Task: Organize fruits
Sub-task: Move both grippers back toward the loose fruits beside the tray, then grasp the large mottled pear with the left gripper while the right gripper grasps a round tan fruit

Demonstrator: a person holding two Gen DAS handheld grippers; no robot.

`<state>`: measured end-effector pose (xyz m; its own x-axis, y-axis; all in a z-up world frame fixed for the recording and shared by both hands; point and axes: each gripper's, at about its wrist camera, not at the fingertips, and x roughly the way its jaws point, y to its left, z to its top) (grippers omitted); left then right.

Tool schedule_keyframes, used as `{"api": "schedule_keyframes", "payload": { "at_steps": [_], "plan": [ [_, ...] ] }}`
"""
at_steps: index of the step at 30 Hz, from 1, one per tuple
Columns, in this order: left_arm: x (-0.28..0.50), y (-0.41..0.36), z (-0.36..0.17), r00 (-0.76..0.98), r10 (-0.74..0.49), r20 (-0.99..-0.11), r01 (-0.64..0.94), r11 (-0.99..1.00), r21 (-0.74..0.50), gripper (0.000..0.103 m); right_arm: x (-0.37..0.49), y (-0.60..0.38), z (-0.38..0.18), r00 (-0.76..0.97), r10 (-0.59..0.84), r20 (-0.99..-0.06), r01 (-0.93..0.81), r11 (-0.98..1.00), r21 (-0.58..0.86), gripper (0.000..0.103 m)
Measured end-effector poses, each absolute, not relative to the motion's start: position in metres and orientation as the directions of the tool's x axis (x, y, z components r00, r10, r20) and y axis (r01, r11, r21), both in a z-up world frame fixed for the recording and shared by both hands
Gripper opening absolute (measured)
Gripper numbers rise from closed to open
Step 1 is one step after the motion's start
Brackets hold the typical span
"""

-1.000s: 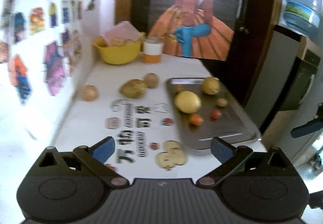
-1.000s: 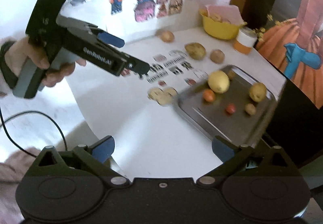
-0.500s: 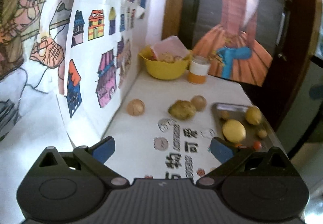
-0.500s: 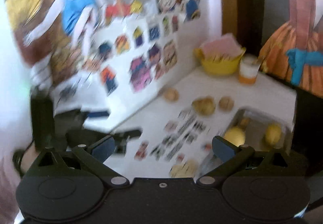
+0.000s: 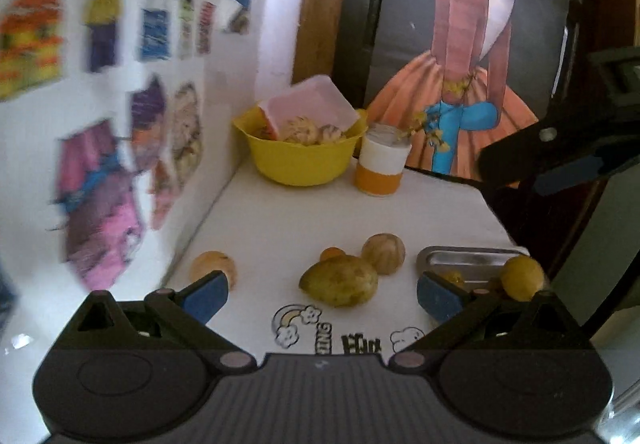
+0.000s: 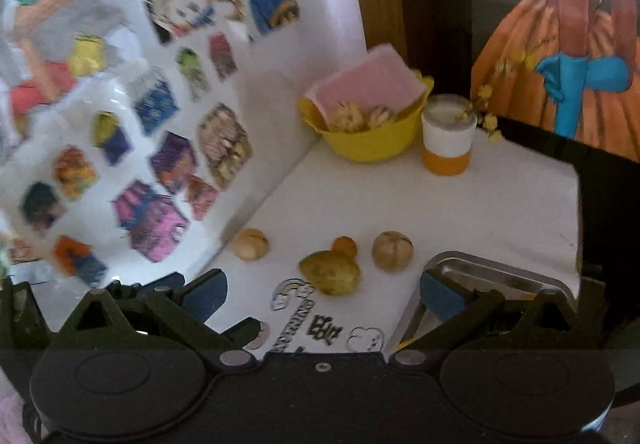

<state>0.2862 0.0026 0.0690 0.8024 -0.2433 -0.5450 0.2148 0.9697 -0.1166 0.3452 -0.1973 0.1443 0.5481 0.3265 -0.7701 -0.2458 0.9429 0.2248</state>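
Several loose fruits lie on the white table. A large greenish-yellow fruit (image 5: 338,281) (image 6: 330,272) has a small orange one (image 5: 332,254) (image 6: 345,246) right behind it. A tan round fruit (image 5: 383,254) (image 6: 392,250) lies to its right and another tan fruit (image 5: 213,268) (image 6: 250,244) sits near the wall. A metal tray (image 5: 468,258) (image 6: 500,272) at the right holds a yellow fruit (image 5: 522,278). My left gripper (image 5: 322,298) is open and empty just short of the greenish fruit. My right gripper (image 6: 324,294) is open and empty too; its blue pad (image 5: 576,172) shows at the right.
A yellow bowl (image 5: 304,156) (image 6: 368,140) with a pink box and round items stands at the back by the wall. Beside it is a white and orange cup (image 5: 383,166) (image 6: 448,140). The sticker-covered wall bounds the left; the table edge drops off on the right.
Both grippers have moved forward and lower over the table toward the loose fruits. The right gripper now hangs beside the left one on its right. Both stay open.
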Motion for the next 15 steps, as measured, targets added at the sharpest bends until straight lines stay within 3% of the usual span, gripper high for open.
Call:
{"api": "schedule_keyframes", "payload": {
  "at_steps": [7, 15],
  "plan": [
    [0.331, -0.029, 0.032, 0.778, -0.246, -0.578, 0.248, 0.966, -0.077, 0.102, 0.406, -0.220, 0.078, 0.483, 0.327, -0.812, -0.200, 0.944, 0.262, 0.101],
    [0.364, -0.045, 0.002, 0.757, -0.201, -0.622, 0.231, 0.972, -0.034, 0.102, 0.448, -0.223, 0.030, 0.430, 0.372, -0.823, -0.185, 0.928, 0.323, 0.090]
  ]
}}
